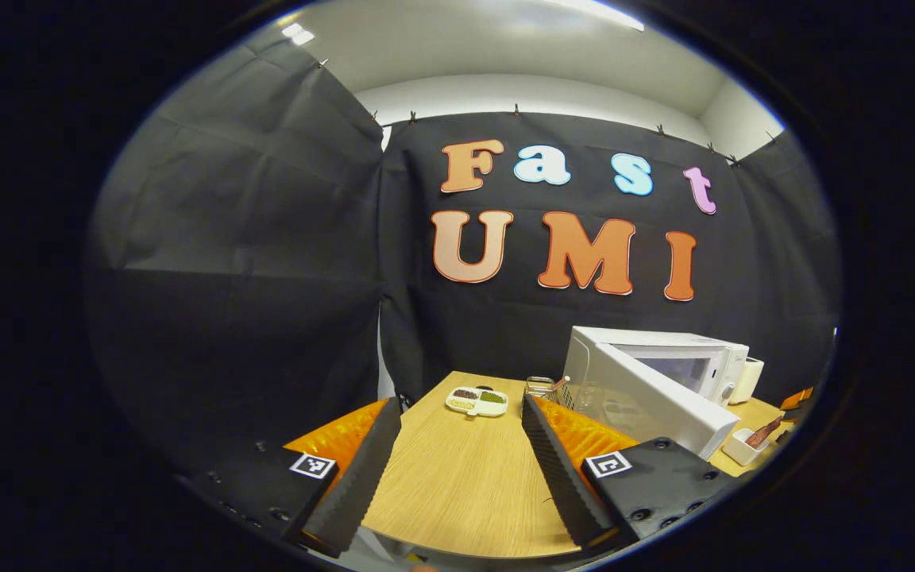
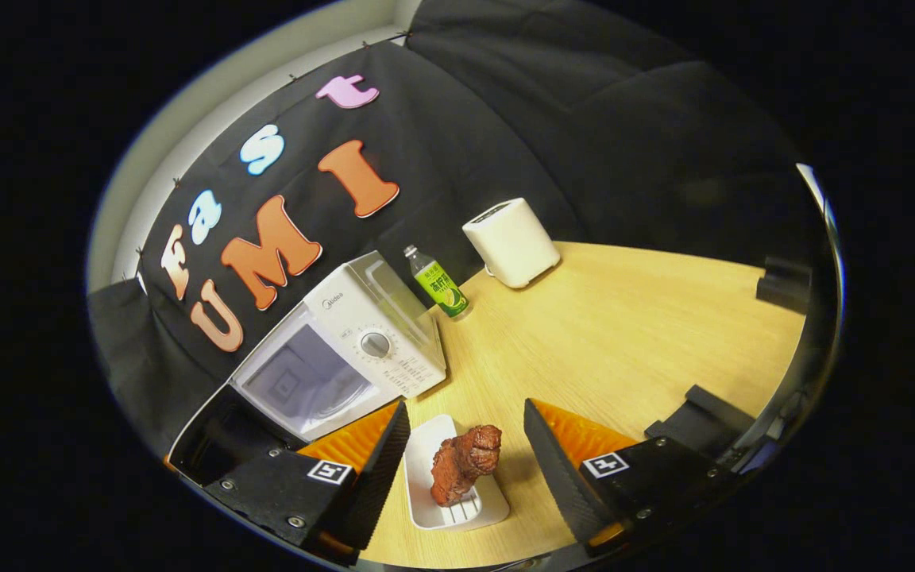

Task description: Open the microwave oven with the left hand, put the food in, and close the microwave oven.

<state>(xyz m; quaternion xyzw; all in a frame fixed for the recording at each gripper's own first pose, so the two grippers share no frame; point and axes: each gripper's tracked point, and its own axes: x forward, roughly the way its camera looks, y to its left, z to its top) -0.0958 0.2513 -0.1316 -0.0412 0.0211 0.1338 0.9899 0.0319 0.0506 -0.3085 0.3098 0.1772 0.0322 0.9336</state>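
White boxy microwave oven (image 1: 664,373) stands at the far edge of the light wood tabletop (image 1: 457,477), door swung open. Left tool (image 1: 461,469) fingers apart over bare wood. Right tool (image 2: 465,469) fingers apart, straddling brown meat piece (image 2: 464,473) on white ridged tray (image 2: 426,461) before the oven.

Microwave (image 2: 350,349) sits along the back edge of the table (image 2: 648,318), and its door (image 1: 648,393) is swung open out over the tabletop, so that blocks a straight pass along the front of it. The cavity looks open to reach into. Right at the oven's front corner sits a white tray (image 2: 442,477) with the food (image 2: 464,465) on it. A green bottle (image 2: 440,284) and a white box-shaped appliance (image 2: 511,241) crowd the back edge beside the oven. A divided dish (image 1: 476,400) sits near the far edge on the door's side. Lots of bare wood toward the near edge.
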